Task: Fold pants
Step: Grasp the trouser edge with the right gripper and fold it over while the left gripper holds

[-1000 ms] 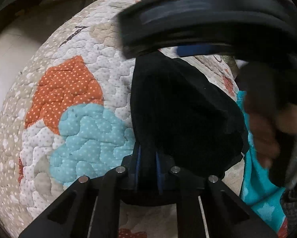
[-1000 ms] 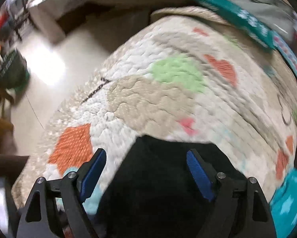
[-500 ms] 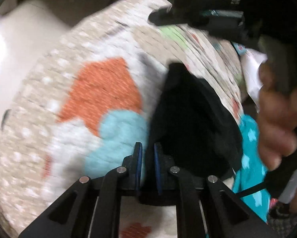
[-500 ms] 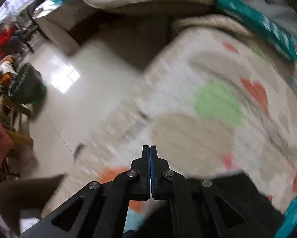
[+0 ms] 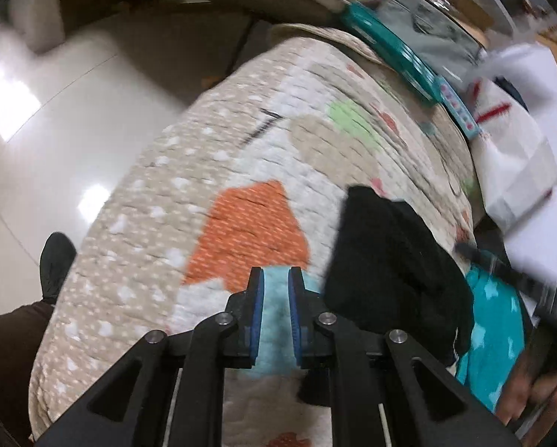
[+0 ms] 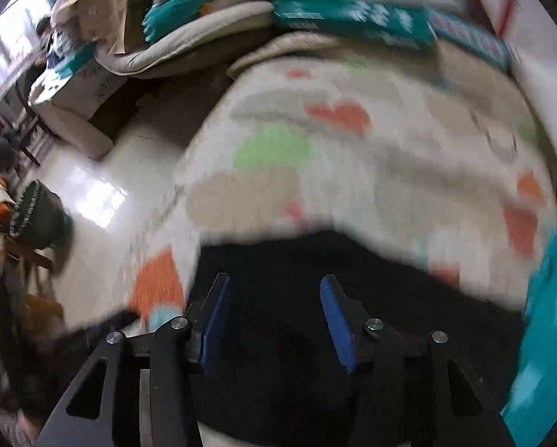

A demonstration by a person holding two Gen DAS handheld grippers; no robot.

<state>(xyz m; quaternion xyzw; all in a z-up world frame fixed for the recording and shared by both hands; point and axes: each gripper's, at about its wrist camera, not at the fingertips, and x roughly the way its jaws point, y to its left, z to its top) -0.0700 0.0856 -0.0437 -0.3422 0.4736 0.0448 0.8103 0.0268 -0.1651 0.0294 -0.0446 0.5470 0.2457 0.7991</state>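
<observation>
Black pants point(image 5: 390, 272) lie in a folded lump on a padded quilt point(image 5: 211, 186) with spots and coloured patches. In the left wrist view the pants sit to the right of the left gripper point(image 5: 276, 298), close by but not between its fingers. The two blue pads point(image 5: 258, 313) of that gripper stand a little apart, with a narrow gap, and only a light blue patch point(image 5: 274, 339) of the quilt shows through the gap. So the left claw is let go and holds nothing. An orange patch point(image 5: 248, 231) lies just past its tips.

In the right wrist view the picture is smeared. The right gripper point(image 6: 274, 316) hangs over the pants point(image 6: 297, 298), which fill the dark space under and between its fingers. Its jaws are opening, and the blue pads point(image 6: 338, 324) do not squeeze the cloth.

A teal cloth with pale stars point(image 5: 494, 335) lies at the right edge of the quilt, touching the pants. A hand point(image 5: 535, 398) shows at the bottom right of the left view. Shiny white floor point(image 5: 54, 149) is off to the left
</observation>
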